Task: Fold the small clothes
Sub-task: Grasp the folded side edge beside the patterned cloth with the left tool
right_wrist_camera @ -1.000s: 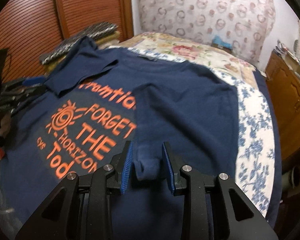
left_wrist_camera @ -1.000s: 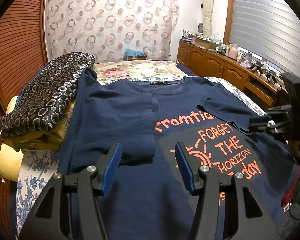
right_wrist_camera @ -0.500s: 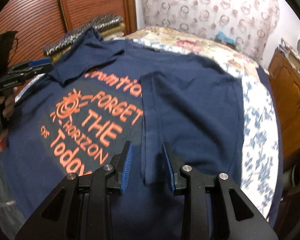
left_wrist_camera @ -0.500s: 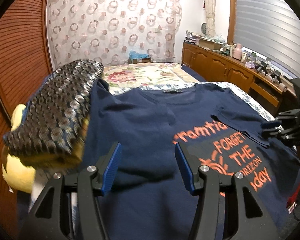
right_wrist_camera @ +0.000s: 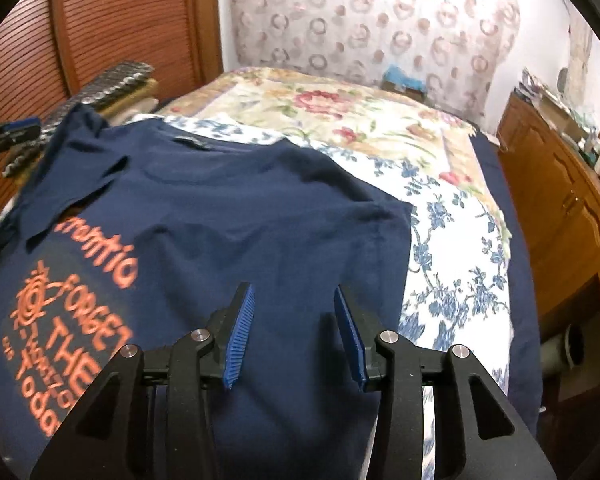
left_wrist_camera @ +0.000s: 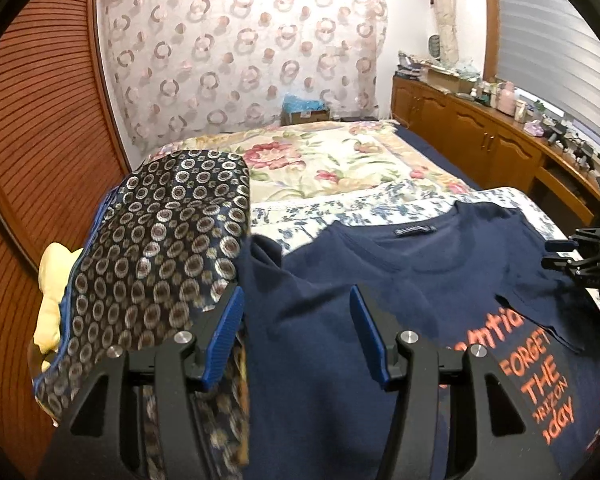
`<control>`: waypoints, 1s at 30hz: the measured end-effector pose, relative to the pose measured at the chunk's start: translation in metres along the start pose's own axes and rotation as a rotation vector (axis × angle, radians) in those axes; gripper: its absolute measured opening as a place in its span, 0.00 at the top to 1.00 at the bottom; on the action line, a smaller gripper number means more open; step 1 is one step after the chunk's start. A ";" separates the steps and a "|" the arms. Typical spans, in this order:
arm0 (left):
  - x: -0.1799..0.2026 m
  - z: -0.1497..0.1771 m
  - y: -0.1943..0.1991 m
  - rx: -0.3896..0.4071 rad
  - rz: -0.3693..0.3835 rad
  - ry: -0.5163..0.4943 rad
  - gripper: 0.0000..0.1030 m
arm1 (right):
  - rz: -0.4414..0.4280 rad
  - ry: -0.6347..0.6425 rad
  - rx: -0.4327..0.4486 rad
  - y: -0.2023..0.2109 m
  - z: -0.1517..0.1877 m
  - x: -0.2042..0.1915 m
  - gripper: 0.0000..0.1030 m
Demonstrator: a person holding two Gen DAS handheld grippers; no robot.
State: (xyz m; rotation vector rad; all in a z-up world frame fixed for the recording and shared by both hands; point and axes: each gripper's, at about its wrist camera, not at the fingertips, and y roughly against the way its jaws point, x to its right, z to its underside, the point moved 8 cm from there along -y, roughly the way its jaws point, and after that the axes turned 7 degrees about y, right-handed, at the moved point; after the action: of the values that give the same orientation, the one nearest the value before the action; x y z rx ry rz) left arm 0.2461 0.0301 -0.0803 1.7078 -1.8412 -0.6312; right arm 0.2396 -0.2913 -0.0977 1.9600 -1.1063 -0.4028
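Navy shirt (right_wrist_camera: 228, 216) lies flat on the bed (right_wrist_camera: 452, 264), both sides and sleeves folded inward over the orange print; the lengthwise fold looks left to do; left gripper (left_wrist_camera: 296, 332) spread and empty; right gripper (right_wrist_camera: 292, 332), jaws just opened, holds nothing.

The T-shirt (right_wrist_camera: 228, 216) is soft matt navy cloth with flat orange print. The folded cloth (left_wrist_camera: 172, 248) beside it has a silky sheen. The bedspread (left_wrist_camera: 320, 168) is matt flowered fabric. The cupboard (left_wrist_camera: 480, 144) is glossy varnished wood. Both grippers' pads (right_wrist_camera: 240, 334) are ribbed blue plastic on matt black plastic arms.
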 end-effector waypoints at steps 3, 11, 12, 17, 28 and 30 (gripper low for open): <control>-0.006 -0.007 -0.013 -0.013 -0.003 0.008 0.47 | 0.003 0.012 -0.012 -0.011 -0.003 0.004 0.59; -0.013 -0.019 -0.036 -0.048 0.026 0.019 0.61 | -0.033 0.004 0.020 -0.024 -0.011 0.007 0.54; -0.013 -0.022 -0.037 -0.052 0.028 0.014 0.64 | -0.039 -0.001 0.020 -0.024 -0.011 0.008 0.53; -0.007 -0.024 -0.047 -0.085 0.022 -0.030 0.71 | -0.050 -0.002 0.018 -0.024 -0.011 0.008 0.50; -0.016 -0.015 -0.066 -0.150 -0.066 -0.061 0.72 | -0.050 0.002 0.016 -0.025 -0.012 0.006 0.47; -0.014 -0.014 -0.066 -0.149 -0.071 -0.075 0.81 | -0.050 0.002 0.016 -0.025 -0.012 0.006 0.46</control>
State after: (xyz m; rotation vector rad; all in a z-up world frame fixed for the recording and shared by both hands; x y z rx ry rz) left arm 0.3052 0.0392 -0.1149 1.6780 -1.7424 -0.8499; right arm 0.2645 -0.2834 -0.1098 2.0047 -1.0638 -0.4198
